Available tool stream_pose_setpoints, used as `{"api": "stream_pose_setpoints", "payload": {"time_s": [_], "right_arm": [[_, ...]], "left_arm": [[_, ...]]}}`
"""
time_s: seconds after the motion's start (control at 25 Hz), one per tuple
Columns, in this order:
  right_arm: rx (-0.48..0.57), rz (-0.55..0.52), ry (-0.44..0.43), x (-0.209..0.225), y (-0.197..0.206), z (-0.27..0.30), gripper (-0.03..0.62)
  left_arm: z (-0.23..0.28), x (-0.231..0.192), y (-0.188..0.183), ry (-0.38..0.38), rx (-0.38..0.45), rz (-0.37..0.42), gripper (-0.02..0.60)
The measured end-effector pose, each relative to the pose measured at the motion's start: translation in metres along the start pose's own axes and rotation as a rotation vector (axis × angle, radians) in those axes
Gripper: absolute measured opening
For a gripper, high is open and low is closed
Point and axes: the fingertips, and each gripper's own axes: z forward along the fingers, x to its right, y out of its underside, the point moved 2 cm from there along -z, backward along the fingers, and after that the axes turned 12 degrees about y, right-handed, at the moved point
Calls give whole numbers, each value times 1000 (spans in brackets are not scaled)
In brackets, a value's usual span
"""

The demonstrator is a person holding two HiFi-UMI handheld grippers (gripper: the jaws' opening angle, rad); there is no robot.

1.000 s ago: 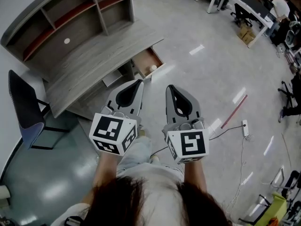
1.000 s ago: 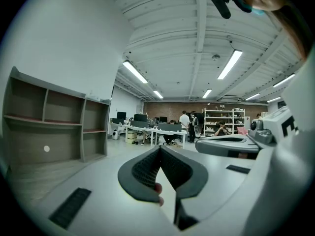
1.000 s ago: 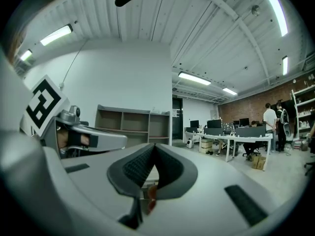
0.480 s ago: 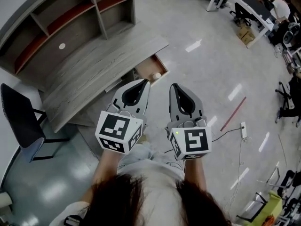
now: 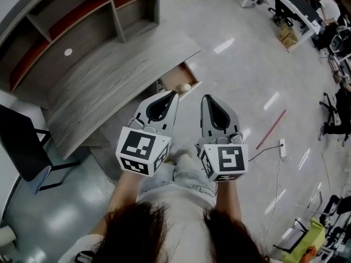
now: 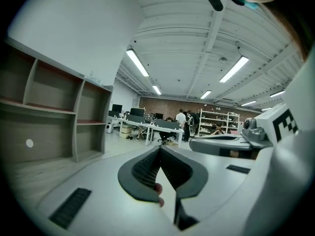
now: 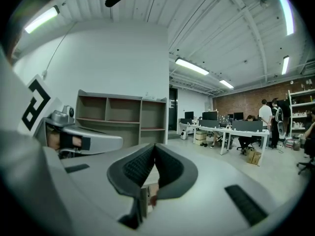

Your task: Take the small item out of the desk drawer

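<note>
Jaws: both pairs pressed together, nothing between them. Left gripper (image 5: 173,93) and right gripper (image 5: 207,97) side by side, nearest. Just beyond: drawer (image 5: 174,75), pulled open at the desk's (image 5: 109,75) right end; small pale item (image 5: 186,86) lies inside. Far left: shelf unit (image 5: 71,21).

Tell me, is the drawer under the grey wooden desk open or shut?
Open. The brown wooden drawer sticks out from under the grey wooden desk, and a small pale round item shows inside it.
</note>
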Motion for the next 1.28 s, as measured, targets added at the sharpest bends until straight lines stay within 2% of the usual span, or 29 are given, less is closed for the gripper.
{"api": "stream_pose_setpoints", "payload": {"time_s": [0.16,0.6,0.88,1.28], "right_arm": [[-23,-46,14,5,11,18,28],[-67,-99,-51,21,42,88,28],[-123,-107,-127,37,81,137,28],[-179,-117,-180,50,134,195,29]], "left_arm": [[10,-15,10,-10,-13,-17,12],[69,-57,28,-52,-39,-23,12],[113,-88,47,-94,-49,-38,12],[151,-129,85,-148,-80,-76,12]]}}
